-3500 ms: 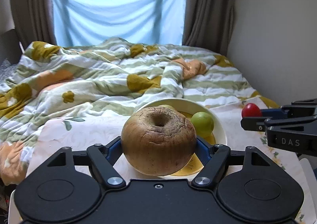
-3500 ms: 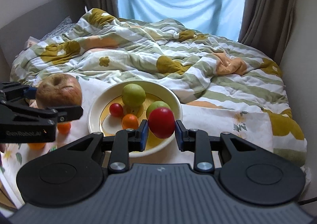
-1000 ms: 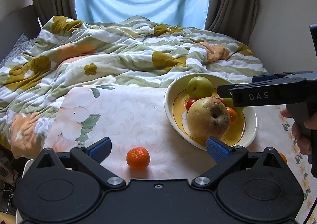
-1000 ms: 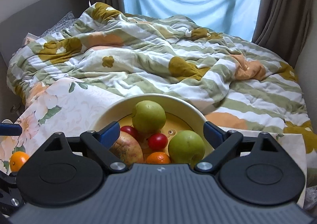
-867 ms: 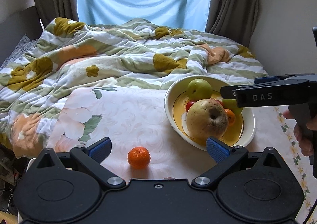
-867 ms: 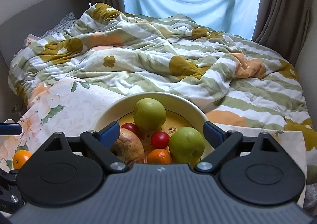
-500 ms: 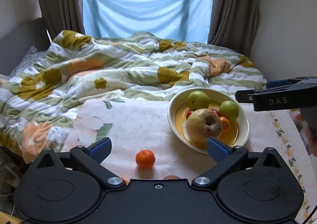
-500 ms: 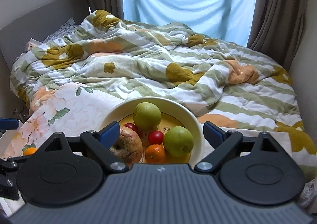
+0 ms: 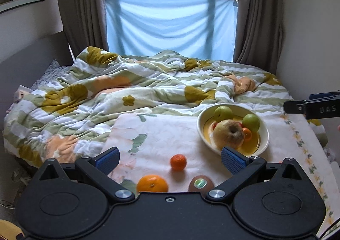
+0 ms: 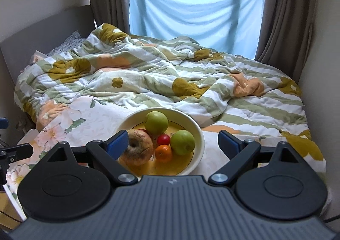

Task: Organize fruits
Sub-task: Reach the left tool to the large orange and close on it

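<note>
A white bowl (image 9: 264, 131) (image 10: 198, 134) with a yellow inside holds a big brown wrinkled apple (image 9: 228, 134) (image 10: 138, 149), two green apples (image 9: 223, 112) (image 10: 156, 122), a small red fruit (image 10: 163, 139) and a small orange (image 10: 163, 153). On the floral cloth lie a small tangerine (image 9: 178, 162), a larger orange (image 9: 152, 183) and a brown kiwi (image 9: 200, 183). My left gripper (image 9: 170, 158) is open and empty above these loose fruits. My right gripper (image 10: 173, 141) is open and empty, held back over the bowl; it also shows in the left wrist view (image 9: 312, 107).
The floral cloth (image 9: 153, 134) covers a small table set against a bed with a rumpled striped quilt (image 9: 148, 83). A wall stands close on the right. Curtains and a blue sheet hang at the window behind.
Both grippers have pulled back and up from the bowl. The larger orange and the kiwi have come into the left wrist view. Both grippers stay open.
</note>
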`<move>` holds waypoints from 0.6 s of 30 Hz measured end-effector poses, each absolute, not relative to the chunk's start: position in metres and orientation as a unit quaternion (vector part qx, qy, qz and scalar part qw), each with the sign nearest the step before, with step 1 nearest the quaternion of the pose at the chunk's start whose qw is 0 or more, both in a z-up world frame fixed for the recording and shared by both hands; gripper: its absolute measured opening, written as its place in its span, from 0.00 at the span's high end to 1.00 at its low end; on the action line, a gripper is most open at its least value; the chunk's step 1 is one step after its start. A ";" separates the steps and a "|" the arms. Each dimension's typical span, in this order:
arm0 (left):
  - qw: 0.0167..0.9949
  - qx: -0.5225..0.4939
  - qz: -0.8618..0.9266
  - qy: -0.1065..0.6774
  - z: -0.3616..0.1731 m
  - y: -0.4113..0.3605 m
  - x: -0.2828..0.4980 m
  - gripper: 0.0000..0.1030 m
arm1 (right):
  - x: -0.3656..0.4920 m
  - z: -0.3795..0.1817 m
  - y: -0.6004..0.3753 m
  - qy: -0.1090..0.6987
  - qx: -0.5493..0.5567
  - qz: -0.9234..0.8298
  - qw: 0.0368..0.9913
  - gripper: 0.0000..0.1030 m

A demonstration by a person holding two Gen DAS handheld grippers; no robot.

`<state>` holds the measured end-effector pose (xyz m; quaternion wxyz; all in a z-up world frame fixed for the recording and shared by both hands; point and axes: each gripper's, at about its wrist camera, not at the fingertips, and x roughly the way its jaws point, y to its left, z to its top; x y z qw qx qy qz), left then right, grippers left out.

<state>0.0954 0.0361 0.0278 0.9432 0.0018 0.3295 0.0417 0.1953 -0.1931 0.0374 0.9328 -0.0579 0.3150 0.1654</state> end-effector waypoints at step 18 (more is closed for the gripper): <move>0.931 0.040 -0.015 0.362 -0.025 0.096 0.084 0.00 | 0.134 -0.012 -0.153 0.347 -0.050 0.137 0.926 0.00</move>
